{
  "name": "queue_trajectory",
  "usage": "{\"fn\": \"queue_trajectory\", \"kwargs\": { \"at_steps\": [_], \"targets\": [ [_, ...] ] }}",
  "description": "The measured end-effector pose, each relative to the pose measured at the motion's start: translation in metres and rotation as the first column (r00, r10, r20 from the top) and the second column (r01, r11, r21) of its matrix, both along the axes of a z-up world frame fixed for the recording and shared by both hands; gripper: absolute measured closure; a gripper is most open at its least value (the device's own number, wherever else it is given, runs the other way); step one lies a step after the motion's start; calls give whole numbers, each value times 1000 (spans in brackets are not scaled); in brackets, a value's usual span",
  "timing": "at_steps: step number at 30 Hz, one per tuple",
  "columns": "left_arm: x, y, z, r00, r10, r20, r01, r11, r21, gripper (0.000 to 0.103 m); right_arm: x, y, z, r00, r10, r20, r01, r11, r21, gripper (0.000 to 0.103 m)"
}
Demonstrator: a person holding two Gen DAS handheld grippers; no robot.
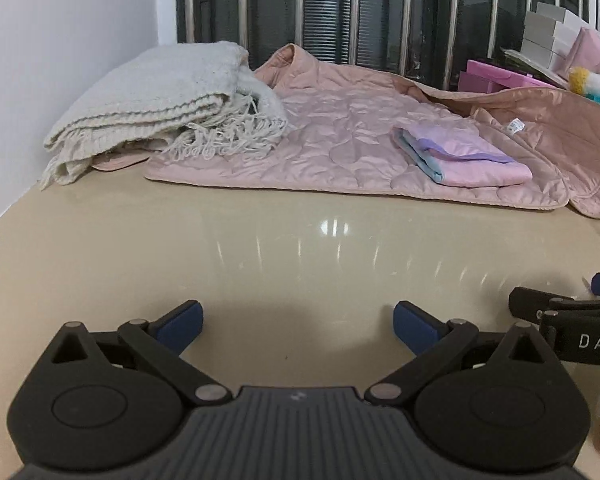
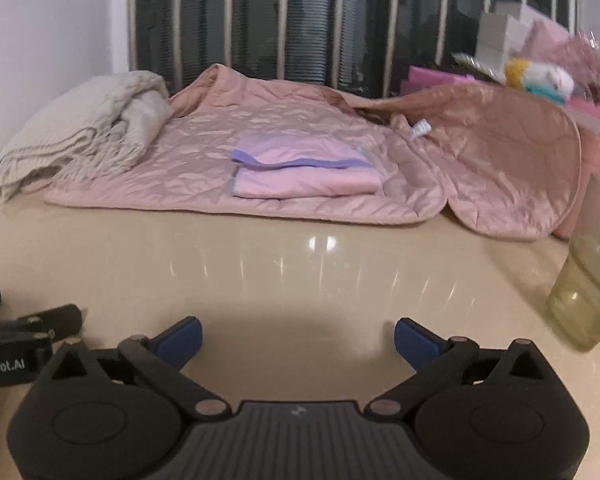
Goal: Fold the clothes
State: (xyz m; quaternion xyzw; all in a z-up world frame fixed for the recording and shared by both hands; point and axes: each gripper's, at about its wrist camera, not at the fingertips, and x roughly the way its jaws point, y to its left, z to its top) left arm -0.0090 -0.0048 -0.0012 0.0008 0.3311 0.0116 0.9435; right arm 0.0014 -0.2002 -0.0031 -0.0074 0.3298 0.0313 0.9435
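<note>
Left gripper [image 1: 298,322] low, jaws spread wide, nothing between. Right gripper [image 2: 298,340] alongside it, jaws wide apart, empty.

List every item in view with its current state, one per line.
Left tool: open, empty.
Right tool: open, empty.
Pink folded cloth: folded, resting on the quilt.
Pink quilted blanket: spread out, one side turned over.
White fringed throw: loosely folded, beside the quilt.
Glass jar: upright.
</note>
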Motion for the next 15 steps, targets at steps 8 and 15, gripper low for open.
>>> {"fn": "queue_trajectory", "kwargs": {
  "at_steps": [8, 15],
  "targets": [
    [9, -5, 0, 1000, -7, -7, 7, 1000, 2, 1, 6, 2, -2, 999, 39, 5, -39, 999, 1, 0],
    [7, -3, 0, 1000, -11, -2, 11, 1000, 2, 0, 4, 3, -2, 999, 42, 6, -42, 999, 0, 0]
  ]
}}
